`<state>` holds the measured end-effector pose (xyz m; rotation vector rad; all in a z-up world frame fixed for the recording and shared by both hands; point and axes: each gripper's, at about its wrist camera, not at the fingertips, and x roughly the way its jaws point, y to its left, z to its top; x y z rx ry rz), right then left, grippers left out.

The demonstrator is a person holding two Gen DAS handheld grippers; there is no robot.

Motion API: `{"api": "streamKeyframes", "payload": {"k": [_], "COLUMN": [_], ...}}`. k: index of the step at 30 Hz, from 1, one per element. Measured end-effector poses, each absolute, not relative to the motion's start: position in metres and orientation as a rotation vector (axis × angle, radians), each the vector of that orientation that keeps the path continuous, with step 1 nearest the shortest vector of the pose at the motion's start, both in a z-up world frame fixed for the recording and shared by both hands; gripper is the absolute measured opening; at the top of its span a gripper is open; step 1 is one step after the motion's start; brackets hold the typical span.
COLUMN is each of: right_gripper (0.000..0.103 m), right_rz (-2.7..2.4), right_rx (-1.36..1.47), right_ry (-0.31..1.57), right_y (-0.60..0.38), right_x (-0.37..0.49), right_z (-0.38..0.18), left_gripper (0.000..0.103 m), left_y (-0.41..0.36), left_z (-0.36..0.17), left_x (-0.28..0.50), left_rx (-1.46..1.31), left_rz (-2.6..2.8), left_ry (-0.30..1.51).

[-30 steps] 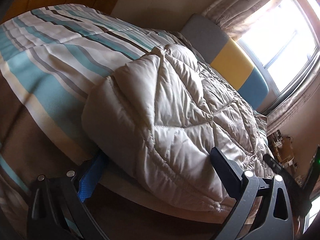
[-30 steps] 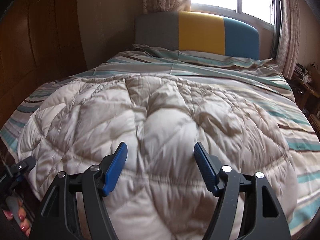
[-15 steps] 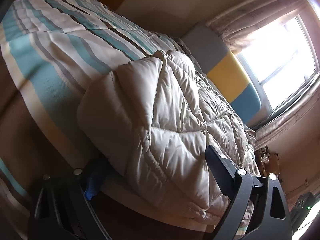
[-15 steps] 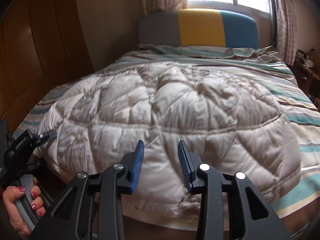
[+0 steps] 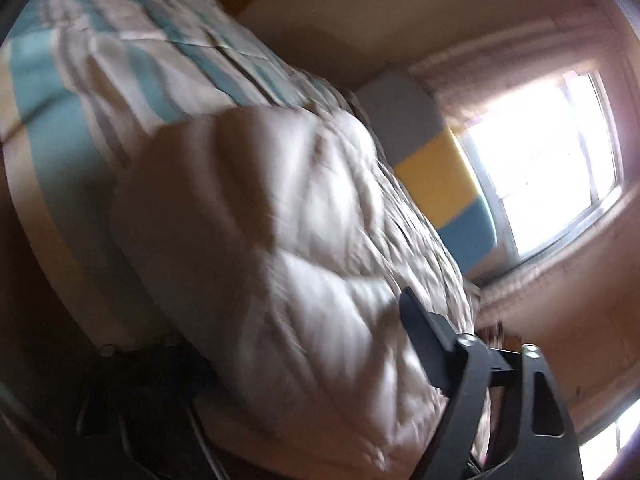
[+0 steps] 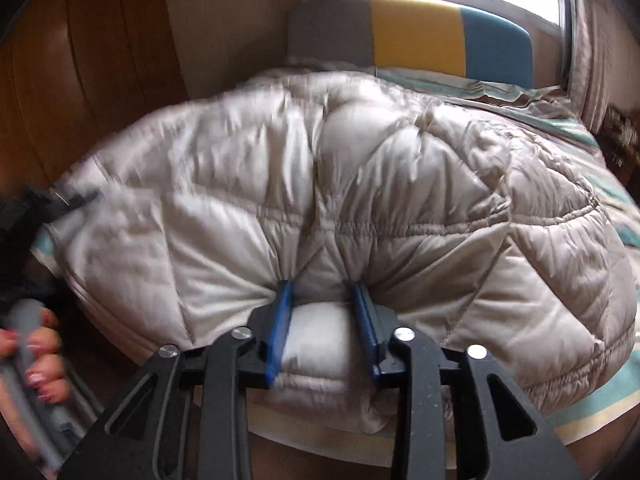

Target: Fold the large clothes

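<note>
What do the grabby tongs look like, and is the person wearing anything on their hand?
The right tongs have black frames with cut-out holes, round silver screws and flat blue pads. The left tongs look black too, though that picture is blurry. The person's hand wraps a grey handle, and the fingernails wear red polish. No sleeve or cable is visible.

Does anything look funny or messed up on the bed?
Nothing is torn or spilled. The puffy coat just bunches where the right gripper has been closing and now pinches its near edge. It hangs over the bed there.
</note>
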<state>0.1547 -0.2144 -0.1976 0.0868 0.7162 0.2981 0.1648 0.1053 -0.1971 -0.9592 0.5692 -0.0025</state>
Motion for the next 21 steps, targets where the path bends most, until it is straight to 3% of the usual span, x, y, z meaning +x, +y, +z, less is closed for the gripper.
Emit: {"api": "streamKeyframes", "payload": {"k": [5, 10, 12, 13, 14, 17, 21], "right_gripper": [0.027, 0.027, 0.027, 0.027, 0.027, 0.028, 0.028], "right_rz": [0.305, 0.269, 0.268, 0.274, 0.279, 0.281, 0.283], "right_rx": [0.084, -0.035, -0.026, -0.014, -0.002, 0.003, 0.033], "right_ry": [0.687, 0.736, 0.740, 0.738, 0.736, 0.734, 0.725], "right_y": [-0.201, -0.179, -0.179, -0.181, -0.182, -0.181, -0.187], "right_x": [0.169, 0.180, 0.181, 0.180, 0.180, 0.178, 0.179], "right_z": [-0.190, -0.220, -0.220, -0.221, -0.221, -0.221, -0.217], "left_gripper": [0.076, 0.076, 0.064, 0.049, 0.042, 0.032, 0.029], "left_y": [0.095, 0.101, 0.106, 0.109, 0.111, 0.107, 0.081], "left_z": [-0.194, -0.199, -0.203, -0.205, -0.206, -0.197, -0.154], "left_x": [0.169, 0.169, 0.173, 0.175, 0.177, 0.174, 0.163], "left_rx": [-0.883, -0.921, -0.975, -1.006, -1.038, -1.044, -0.828], "left_rz": [0.014, 0.000, 0.020, 0.035, 0.040, 0.055, 0.020], "left_ry": [0.563, 0.532, 0.535, 0.547, 0.555, 0.542, 0.451]}}
